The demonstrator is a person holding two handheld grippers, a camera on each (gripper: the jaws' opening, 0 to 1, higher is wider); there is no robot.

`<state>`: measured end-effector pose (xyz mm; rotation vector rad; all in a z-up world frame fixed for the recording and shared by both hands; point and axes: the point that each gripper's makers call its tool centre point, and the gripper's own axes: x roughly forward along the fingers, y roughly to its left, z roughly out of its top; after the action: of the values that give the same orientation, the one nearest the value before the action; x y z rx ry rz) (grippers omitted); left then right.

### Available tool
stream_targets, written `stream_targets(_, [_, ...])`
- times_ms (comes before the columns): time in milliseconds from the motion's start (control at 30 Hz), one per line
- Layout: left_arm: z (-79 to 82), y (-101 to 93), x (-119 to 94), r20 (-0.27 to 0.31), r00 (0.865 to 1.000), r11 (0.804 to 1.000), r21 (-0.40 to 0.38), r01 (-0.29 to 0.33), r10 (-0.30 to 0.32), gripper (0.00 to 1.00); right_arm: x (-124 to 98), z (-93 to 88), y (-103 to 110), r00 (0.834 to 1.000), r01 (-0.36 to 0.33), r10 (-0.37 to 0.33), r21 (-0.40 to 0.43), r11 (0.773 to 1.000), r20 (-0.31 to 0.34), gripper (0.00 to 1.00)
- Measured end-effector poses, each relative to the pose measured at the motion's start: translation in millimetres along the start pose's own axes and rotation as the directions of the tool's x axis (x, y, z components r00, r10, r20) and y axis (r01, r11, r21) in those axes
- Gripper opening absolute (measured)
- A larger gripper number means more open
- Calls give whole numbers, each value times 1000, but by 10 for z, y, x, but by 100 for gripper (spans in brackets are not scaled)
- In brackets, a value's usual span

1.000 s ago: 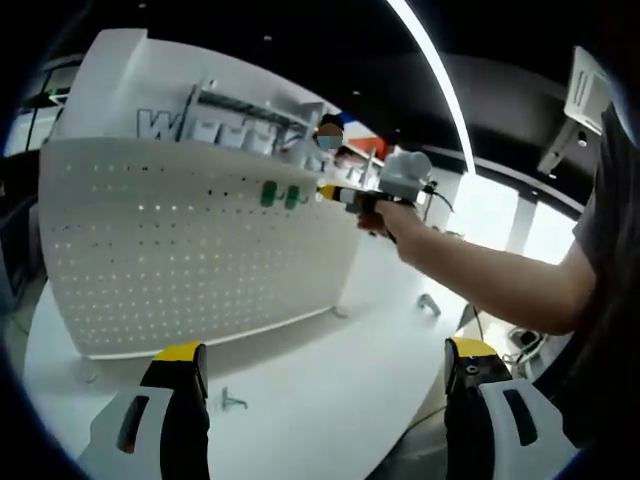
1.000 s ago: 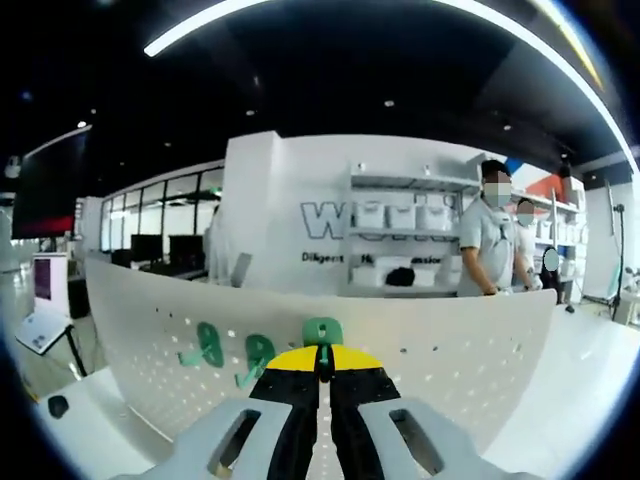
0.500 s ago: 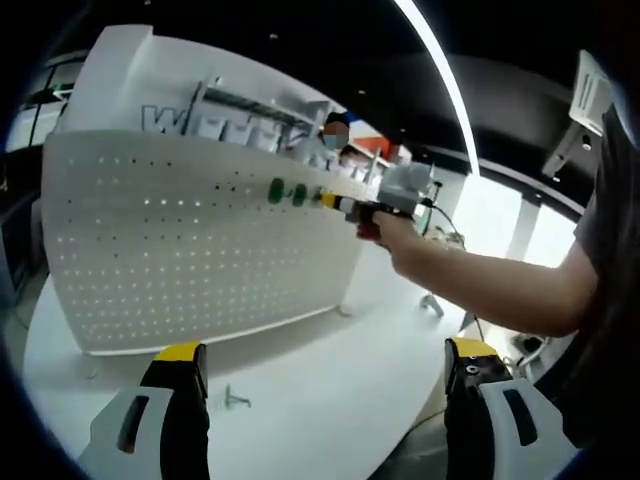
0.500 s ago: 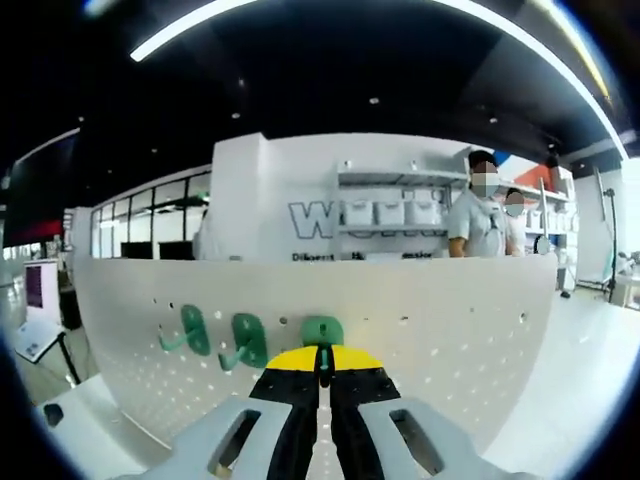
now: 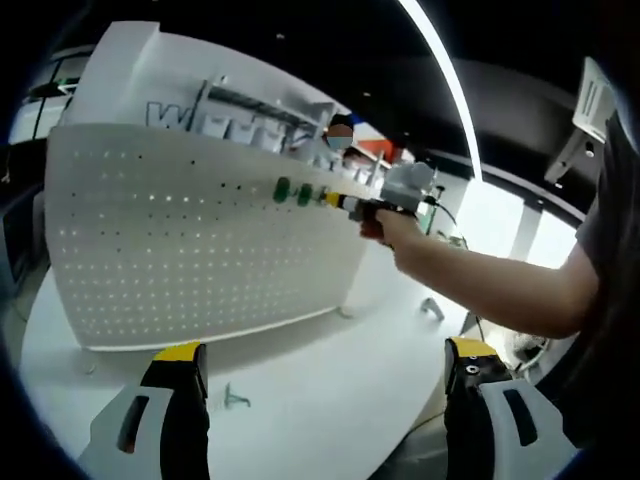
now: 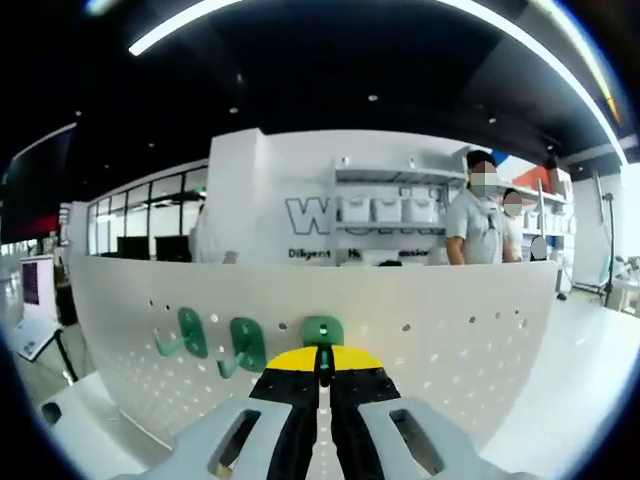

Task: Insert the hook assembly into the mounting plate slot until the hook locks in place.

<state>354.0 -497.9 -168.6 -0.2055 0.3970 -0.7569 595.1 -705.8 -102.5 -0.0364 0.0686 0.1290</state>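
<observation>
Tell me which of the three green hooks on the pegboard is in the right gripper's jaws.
The rightmost green hook, directly above the closed right gripper. The other two hooks hang free to its left.

The left gripper (image 5: 318,385) hangs low with its jaws spread wide apart. The person's outstretched arm (image 5: 480,280) holds the right gripper (image 6: 322,360), its jaws pressed together.

You are in a showroom. Note the lettered white wall (image 6: 330,215), its display shelves (image 6: 395,212) and the glass-fronted offices (image 6: 140,235).
</observation>
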Motion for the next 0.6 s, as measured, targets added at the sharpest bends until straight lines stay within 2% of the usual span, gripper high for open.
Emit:
stream_targets(200, [-17,2,-11,0,1000,1000,-3,1,-1,100,17,-7,15,1000,-2,2,1,1000,-27,1])
stream_targets(267, [-24,10,-18,1,1000,1000,-8,-1,1,100,12,-12,24,999,-2,1,-38,999,-36,1])
stream_targets(367, [-26,17,-23,1,1000,1000,-9,-2,2,100,8,-15,13,999,1,-3,-44,999,-43,1])
stream_targets(467, [-29,26,-27,0,1000,1000,-8,-4,4,100,14,-22,12,999,-5,4,-21,1000,-49,4])
stream_targets(600, [-41,27,-36,-4,1000,1000,-7,-3,3,100,-15,78,7,1000,-1,1,-23,1000,-30,11])
